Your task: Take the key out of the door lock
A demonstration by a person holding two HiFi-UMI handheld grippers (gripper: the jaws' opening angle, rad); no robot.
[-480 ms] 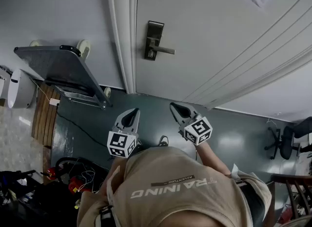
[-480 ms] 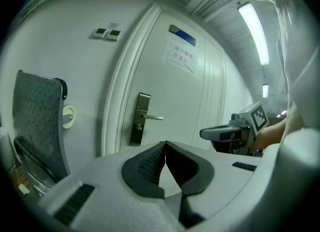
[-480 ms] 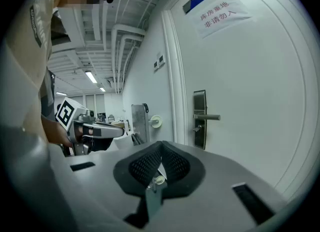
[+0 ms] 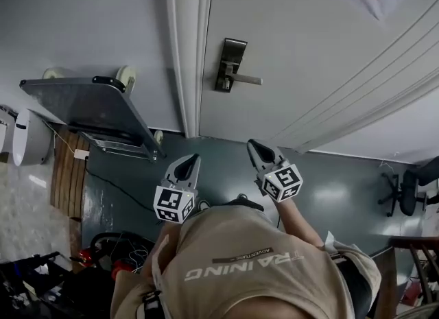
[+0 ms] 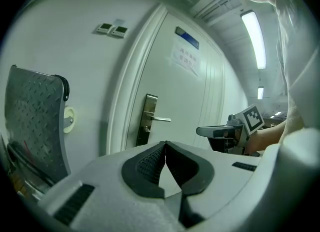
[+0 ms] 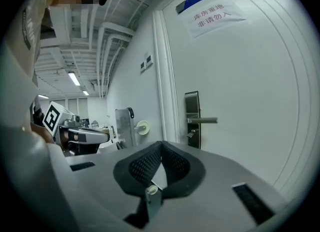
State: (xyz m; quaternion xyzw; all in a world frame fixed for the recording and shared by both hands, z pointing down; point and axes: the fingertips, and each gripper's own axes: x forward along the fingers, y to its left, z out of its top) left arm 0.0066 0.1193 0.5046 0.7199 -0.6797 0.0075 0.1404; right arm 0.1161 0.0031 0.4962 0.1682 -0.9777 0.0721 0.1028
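Grey left gripper (image 4: 193, 158) and grey right gripper (image 4: 252, 145) hang well short of the dark metal lock plate (image 4: 232, 64) at twelve o'clock — jaws pressed together, empty, seemingly pre-approach — small key (image 6: 190, 134) untouched.

tan tee (image 4: 260, 269), white print; grey left gripper (image 4: 194, 157), right gripper (image 4: 252, 144); b/w cubes (image 4: 173, 204)

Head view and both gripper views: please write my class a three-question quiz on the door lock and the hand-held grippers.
1. True or false: the left hand-held gripper touches the door lock.
2. The lock's lever handle points: A toward the door frame; B away from it.
3. Fill in: the jaws of the right hand-held gripper are ___.
Key: 1 false; 2 B; 3 shut.
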